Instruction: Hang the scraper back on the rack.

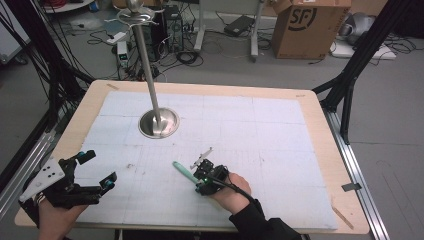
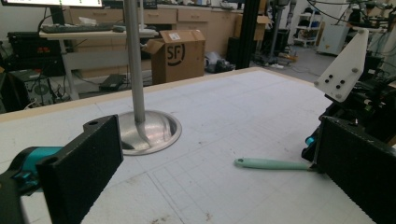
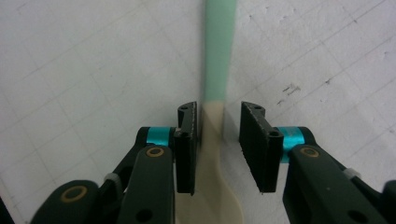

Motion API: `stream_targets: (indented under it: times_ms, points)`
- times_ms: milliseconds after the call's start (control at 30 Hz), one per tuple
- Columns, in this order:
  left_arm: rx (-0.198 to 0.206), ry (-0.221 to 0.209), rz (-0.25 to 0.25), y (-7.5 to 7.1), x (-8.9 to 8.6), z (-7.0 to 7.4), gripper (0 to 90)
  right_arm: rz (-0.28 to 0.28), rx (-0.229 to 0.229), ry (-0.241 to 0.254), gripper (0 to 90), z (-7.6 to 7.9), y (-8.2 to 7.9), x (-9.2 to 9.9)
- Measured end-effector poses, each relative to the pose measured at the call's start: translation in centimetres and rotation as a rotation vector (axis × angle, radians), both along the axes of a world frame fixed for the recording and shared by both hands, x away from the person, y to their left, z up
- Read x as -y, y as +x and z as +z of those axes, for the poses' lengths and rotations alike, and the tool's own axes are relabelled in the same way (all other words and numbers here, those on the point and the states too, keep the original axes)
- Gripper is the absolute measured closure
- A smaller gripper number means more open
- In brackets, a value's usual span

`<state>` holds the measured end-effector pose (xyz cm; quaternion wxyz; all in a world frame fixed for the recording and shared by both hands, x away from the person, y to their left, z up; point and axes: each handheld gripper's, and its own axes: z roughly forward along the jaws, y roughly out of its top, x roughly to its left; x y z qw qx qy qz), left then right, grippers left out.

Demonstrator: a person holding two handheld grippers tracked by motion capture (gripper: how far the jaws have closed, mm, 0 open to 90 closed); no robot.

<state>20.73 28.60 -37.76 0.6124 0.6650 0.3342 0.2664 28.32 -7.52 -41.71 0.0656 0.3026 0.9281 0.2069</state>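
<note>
Stand: the metal pole stand (image 1: 159,122) rises from its round base at the mat's far centre-left; the one tall obstacle
Mat right half: the white mat (image 1: 270,135) lies bare; free passage
Near centre: a green-handled spatula (image 1: 184,172) lies flat between the grippers
Left edge: the left gripper (image 1: 97,170) sits there

The round metal base (image 1: 159,123) of the tall steel pole stand (image 1: 146,55) sits on the white gridded mat (image 1: 260,130), which lies on the wooden table (image 1: 320,115), and the stand rises from the base's middle. Nearer the person than the base and a little to its right, the green-handled spatula (image 1: 183,171) lies flat on the mat, its handle end towards the base and its other end between the jaws of the right gripper (image 1: 202,186). The left gripper (image 1: 97,170) is well to the left of the base, over the mat's near left corner, and the cardboard box (image 1: 310,25) stands on the floor far behind the base to its right.
</note>
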Motion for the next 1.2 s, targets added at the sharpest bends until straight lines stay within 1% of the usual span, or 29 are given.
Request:
stream_targets:
  times_ms: [67, 133, 167, 233, 300, 367, 433, 467, 533, 567, 600, 633, 667, 767, 800, 867, 933, 1067, 1200]
  points:
    - [0.001, 0.000, -0.001, 0.0, 0.0, 0.0, 1.7, -0.002, -0.008, -0.010, 72.7, 0.1, -0.1, -0.1]
    - [-0.001, -0.001, -0.001, 0.0, 0.1, 0.0, 1.7, 0.009, -0.008, -0.013, 78.3, 0.1, -0.1, -0.1]
    - [0.000, -0.001, -0.002, 0.0, 0.1, 0.0, 1.7, 0.015, -0.003, -0.015, 79.2, 0.1, -0.2, -0.2]
    - [-0.001, 0.005, -0.002, -0.1, 0.1, 0.0, 1.7, 0.015, 0.005, -0.020, 80.0, 0.1, -0.4, -0.3]
    - [0.000, 0.004, -0.002, -0.1, 0.1, 0.0, 1.7, 0.027, 0.008, -0.020, 80.6, 0.1, -0.3, -0.2]
    - [0.000, 0.001, 0.001, -0.2, 0.0, 0.0, 1.7, 0.035, 0.012, -0.010, 80.8, 0.1, -0.4, -0.1]
    - [-0.001, 0.002, 0.003, -0.2, -0.1, 0.0, 1.7, 0.036, 0.011, 0.004, 80.9, 0.1, -0.3, 0.1]
    - [0.000, -0.004, 0.005, -0.1, -0.1, 0.0, 1.7, 0.032, 0.015, 0.012, 80.9, 0.2, -0.4, 0.2]
    - [-0.001, -0.001, 0.006, -0.1, -0.1, 0.0, 1.7, 0.031, 0.031, 0.044, 80.9, 0.6, -0.3, 0.6]
    - [-0.001, 0.000, 0.007, -0.1, -0.1, 0.0, 1.7, 0.031, 0.032, 0.068, 80.9, 0.9, -0.3, 0.8]
    - [-0.001, 0.000, 0.005, -0.1, -0.1, 0.0, 1.7, 0.039, 0.043, 0.087, 80.9, 1.1, -0.2, 1.1]
    - [-0.001, 0.003, 0.004, -0.1, -0.2, 0.0, 1.7, 0.033, 0.045, 0.104, 80.9, 1.3, -0.2, 1.2]
    - [-0.002, 0.004, 0.005, -0.1, -0.1, 0.0, 1.7, 0.028, 0.048, 0.113, 81.0, 1.4, -0.2, 1.4]
    - [-0.001, 0.002, 0.004, -0.1, -0.1, 0.0, 1.7, 0.022, 0.064, 0.119, 81.0, 1.7, -0.2, 1.9]
    - [0.000, 0.002, 0.004, -0.1, -0.1, 0.0, 1.7, 0.028, 0.075, 0.132, 81.1, 1.7, -0.1, 2.1]
    - [0.000, 0.003, 0.004, -0.1, -0.1, 0.0, 1.7, 0.017, 0.091, 0.156, 81.1, 2.0, -0.1, 2.4]
    - [-0.001, 0.003, 0.004, -0.1, -0.1, 0.0, 1.7, 0.015, 0.104, 0.192, 81.1, 2.3, 0.0, 2.7]
    - [-0.001, 0.001, 0.005, -0.1, -0.1, -0.1, 1.7, 0.011, 0.154, 0.256, 81.1, 2.9, 0.2, 3.3]
    - [0.001, -0.002, 0.006, -0.2, -0.1, 0.0, 1.7, -0.004, 0.202, 0.342, 81.1, 3.6, 0.5, 4.0]
